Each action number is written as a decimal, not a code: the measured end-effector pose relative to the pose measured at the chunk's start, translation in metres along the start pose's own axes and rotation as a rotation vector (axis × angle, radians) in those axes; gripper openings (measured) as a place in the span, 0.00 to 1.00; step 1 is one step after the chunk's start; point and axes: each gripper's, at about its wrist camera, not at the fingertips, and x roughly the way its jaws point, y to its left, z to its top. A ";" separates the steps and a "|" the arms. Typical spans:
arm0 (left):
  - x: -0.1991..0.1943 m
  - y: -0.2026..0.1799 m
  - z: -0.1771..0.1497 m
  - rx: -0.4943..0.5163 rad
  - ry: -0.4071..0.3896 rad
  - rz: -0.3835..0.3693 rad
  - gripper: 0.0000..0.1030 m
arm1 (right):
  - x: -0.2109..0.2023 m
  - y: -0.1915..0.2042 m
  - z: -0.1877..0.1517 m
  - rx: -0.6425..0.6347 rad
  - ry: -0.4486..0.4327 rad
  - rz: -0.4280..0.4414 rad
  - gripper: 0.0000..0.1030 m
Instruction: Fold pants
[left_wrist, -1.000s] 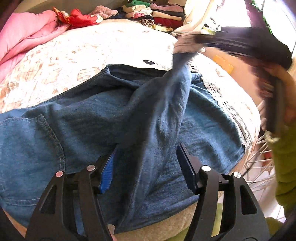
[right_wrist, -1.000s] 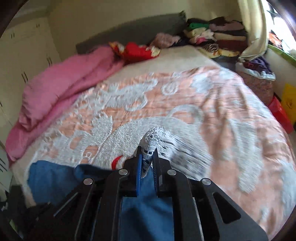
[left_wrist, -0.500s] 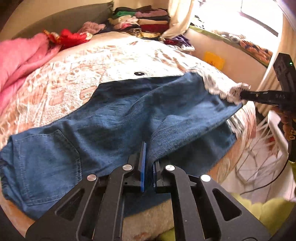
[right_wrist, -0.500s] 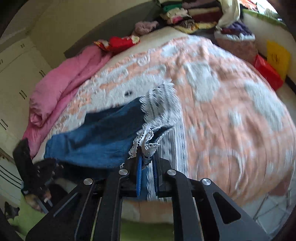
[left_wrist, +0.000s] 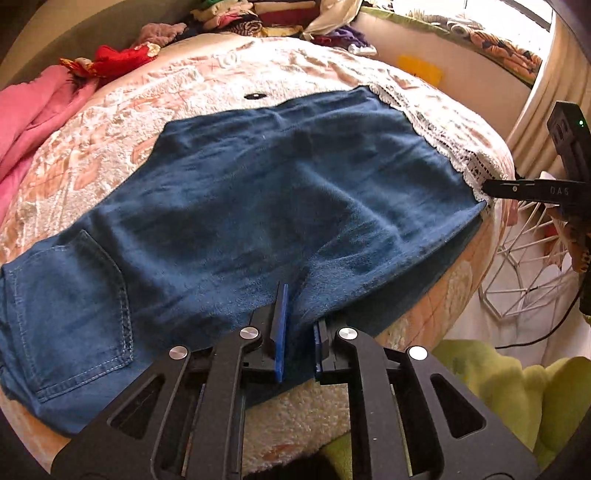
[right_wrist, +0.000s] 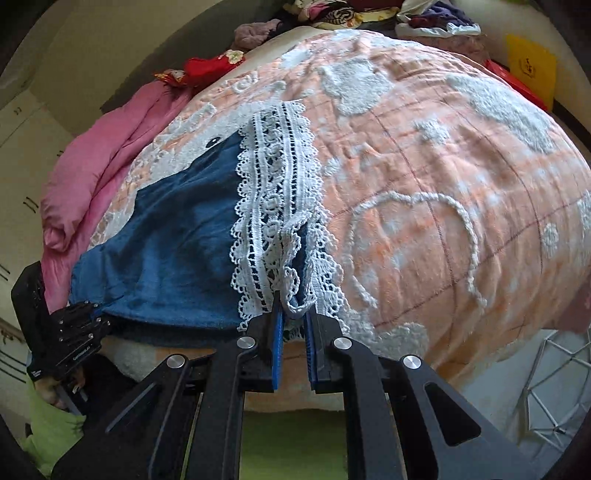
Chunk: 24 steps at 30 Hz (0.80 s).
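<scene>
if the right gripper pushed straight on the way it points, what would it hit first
The right gripper already pinches the lace hem of the pants; straight on it would likely bunch that lace, then press into the bedspread.

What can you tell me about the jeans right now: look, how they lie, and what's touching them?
The jeans are dark blue denim with a stitched back pocket at the waist end and white lace trim at the hems. They lie spread flat across the peach-and-white bedspread, legs stacked. The left gripper is shut on a pinched ridge of denim at the near edge; the right gripper is shut on the lace hem corner.
</scene>
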 end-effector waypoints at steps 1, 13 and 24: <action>0.000 0.000 0.000 0.002 0.002 -0.001 0.06 | -0.001 0.000 0.000 0.002 -0.001 -0.001 0.09; 0.004 -0.001 0.000 0.005 0.017 -0.009 0.09 | -0.009 -0.007 0.000 -0.006 0.020 -0.010 0.20; 0.004 -0.004 -0.002 0.011 0.017 -0.020 0.19 | -0.024 0.031 0.008 -0.188 -0.094 -0.073 0.29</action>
